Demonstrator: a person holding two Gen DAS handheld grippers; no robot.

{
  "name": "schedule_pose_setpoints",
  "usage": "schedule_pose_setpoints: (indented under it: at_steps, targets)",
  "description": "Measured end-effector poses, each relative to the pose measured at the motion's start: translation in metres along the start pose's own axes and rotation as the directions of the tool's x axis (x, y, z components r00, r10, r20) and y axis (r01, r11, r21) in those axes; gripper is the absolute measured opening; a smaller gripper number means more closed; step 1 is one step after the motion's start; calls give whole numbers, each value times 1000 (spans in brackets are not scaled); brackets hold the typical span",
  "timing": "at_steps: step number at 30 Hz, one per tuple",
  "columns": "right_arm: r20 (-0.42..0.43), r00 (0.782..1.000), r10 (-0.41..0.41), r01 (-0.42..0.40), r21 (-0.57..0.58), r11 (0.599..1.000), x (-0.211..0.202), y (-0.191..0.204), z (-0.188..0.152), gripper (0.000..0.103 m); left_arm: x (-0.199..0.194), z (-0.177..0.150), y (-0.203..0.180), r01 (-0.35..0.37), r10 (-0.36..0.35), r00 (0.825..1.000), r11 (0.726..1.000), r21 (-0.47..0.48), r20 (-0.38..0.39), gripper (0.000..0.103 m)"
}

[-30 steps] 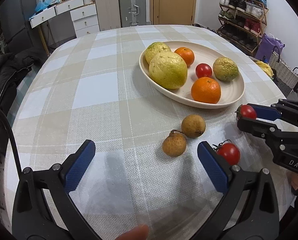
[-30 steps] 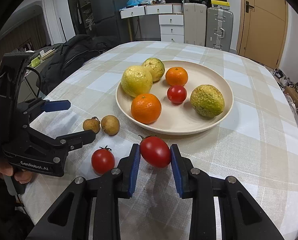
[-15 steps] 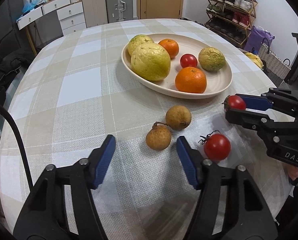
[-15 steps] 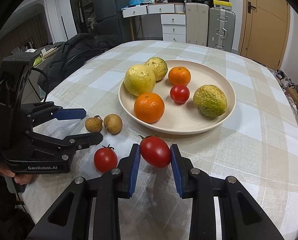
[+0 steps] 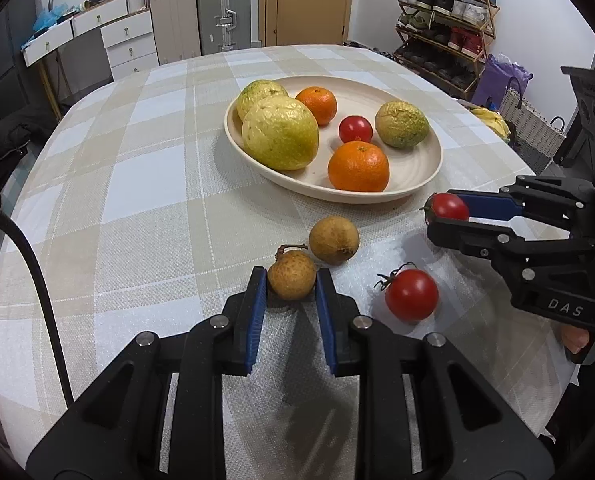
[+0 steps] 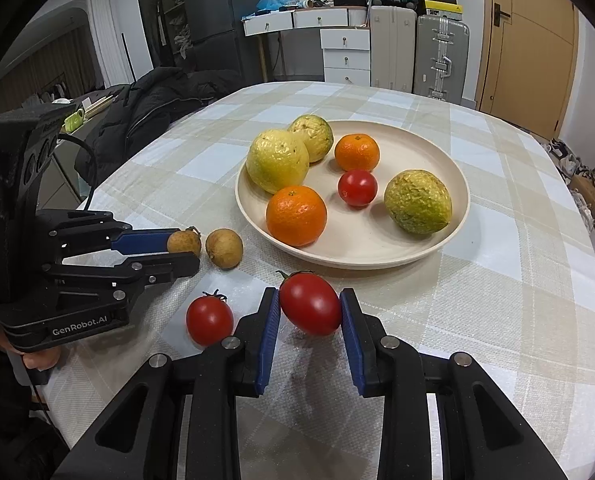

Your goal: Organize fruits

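Blue-padded left gripper (image 5: 291, 286) pinches brown longan (image 5: 291, 275) on checked cloth (image 5: 145, 184), right gripper (image 6: 309, 310) pinches tomato (image 6: 310, 303), both near plate (image 6: 455, 216) rim at 6 o'clock, bare cloth toward 9.

Open checked tablecloth (image 5: 137, 184) is lying free left of the plate (image 5: 425, 176), while the second longan (image 5: 333, 240), a loose tomato (image 5: 411, 294) and the right gripper (image 5: 443, 216) are crowding the near-right approach.
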State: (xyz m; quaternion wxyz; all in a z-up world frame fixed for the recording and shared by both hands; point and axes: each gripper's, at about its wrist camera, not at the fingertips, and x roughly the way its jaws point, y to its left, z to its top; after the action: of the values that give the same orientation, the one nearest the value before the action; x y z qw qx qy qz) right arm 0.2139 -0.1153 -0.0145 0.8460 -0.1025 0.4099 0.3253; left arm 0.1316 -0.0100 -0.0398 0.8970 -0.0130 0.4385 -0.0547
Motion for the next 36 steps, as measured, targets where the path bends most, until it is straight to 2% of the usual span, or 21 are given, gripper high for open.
schedule_pose_setpoints:
  at_steps: [5, 17, 21, 36]
  targets:
    - [16, 1000, 1, -1, 7, 1000, -3, -3, 1, 31, -11, 4, 3, 1, -1, 999, 1000, -12, 43, 22]
    - [124, 992, -26, 18, 62, 998, -25, -18, 8, 31, -36, 11, 3, 10, -7, 990, 1000, -24, 144, 22]
    - [153, 988, -35, 21, 96, 995, -31, -26, 9, 31, -41, 13, 5, 12, -5, 986, 999, -39, 165, 22]
    - [174, 984, -43, 18, 144, 989, -31, -41, 10, 31, -36, 25, -5, 4, 0, 979, 1000, -17, 205, 22]
